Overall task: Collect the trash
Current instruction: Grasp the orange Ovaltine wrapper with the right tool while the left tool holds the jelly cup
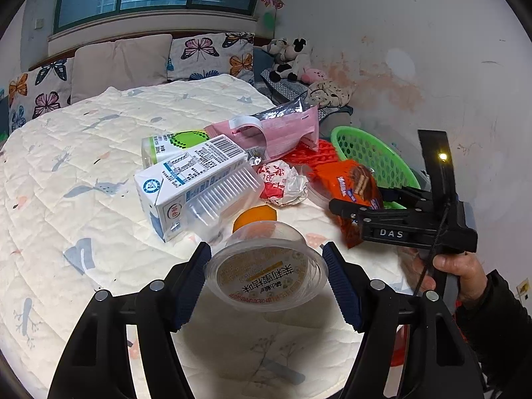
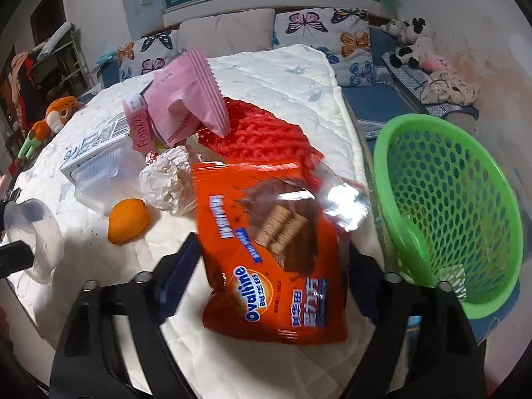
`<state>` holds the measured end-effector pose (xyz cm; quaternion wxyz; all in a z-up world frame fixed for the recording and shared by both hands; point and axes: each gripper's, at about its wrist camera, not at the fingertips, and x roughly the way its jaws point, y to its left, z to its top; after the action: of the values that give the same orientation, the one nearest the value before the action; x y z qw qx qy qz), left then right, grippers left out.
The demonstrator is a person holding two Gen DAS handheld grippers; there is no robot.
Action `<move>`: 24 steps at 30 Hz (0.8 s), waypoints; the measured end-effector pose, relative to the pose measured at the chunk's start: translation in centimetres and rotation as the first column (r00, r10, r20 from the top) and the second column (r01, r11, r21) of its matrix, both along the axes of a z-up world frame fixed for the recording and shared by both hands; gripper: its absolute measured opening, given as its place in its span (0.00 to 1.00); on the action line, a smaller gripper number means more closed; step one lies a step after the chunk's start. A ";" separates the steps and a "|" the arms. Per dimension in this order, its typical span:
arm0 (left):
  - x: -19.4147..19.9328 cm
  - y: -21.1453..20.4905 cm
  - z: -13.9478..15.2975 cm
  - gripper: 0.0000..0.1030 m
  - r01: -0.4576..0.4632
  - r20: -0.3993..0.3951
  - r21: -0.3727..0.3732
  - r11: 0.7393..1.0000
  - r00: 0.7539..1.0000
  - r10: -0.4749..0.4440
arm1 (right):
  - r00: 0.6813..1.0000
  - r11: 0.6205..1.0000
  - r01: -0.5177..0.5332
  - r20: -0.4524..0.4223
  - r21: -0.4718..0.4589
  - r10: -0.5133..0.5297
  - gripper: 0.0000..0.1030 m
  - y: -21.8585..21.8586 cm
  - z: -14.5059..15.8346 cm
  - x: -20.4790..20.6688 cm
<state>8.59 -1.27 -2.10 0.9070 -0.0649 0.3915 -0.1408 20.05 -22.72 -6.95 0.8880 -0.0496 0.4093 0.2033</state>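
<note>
The left claw (image 1: 266,277) has its blue pads against both sides of a clear plastic cup (image 1: 266,274), which it holds off the quilt (image 1: 83,166); the cup's foil lid, printed yellow and white with dark characters, faces the camera. The right claw (image 2: 272,266) has a wide orange Ovaltine bag (image 2: 269,259) between its fingers, about half open, the left pad at the bag's edge, the right pad hidden behind it; whether it grips cannot be told. The bag is glossy and crumpled, pictures brown wafers, and has a torn silver top. Just right of the bag stands a green basket (image 2: 449,199), tilted, off the quilt's edge. Left of the bag lie an orange peel (image 2: 128,221) and a crumpled wrapper (image 2: 166,179); behind it, red netting (image 2: 259,133), a pink packet (image 2: 186,99) and a milk carton (image 1: 186,183).
</note>
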 end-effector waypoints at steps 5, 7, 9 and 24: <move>-0.1 -0.5 0.3 0.65 0.015 0.005 -0.007 1.000 1.000 -0.015 | 1.000 1.000 0.003 0.013 0.026 -0.003 0.62 -1.1 0.8 -1.3; 0.0 -0.7 0.6 0.65 0.020 0.010 -0.007 1.000 1.000 -0.020 | 1.000 0.999 0.004 0.022 0.035 -0.005 0.59 -1.4 1.2 -1.8; 0.2 -0.9 0.8 0.65 0.024 0.011 -0.008 1.000 1.000 -0.024 | 1.000 0.999 0.006 0.027 0.044 -0.007 0.59 -1.7 1.5 -2.3; 3.2 -4.4 2.8 0.65 0.106 0.038 -0.020 0.994 0.994 -0.105 | 0.987 0.985 0.147 0.054 0.095 -0.152 0.58 -8.4 4.2 -1.0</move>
<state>11.80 -5.69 0.69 0.9045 -0.0514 0.3761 -0.1941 19.04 -31.10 -2.73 0.9142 0.0153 0.3752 0.1527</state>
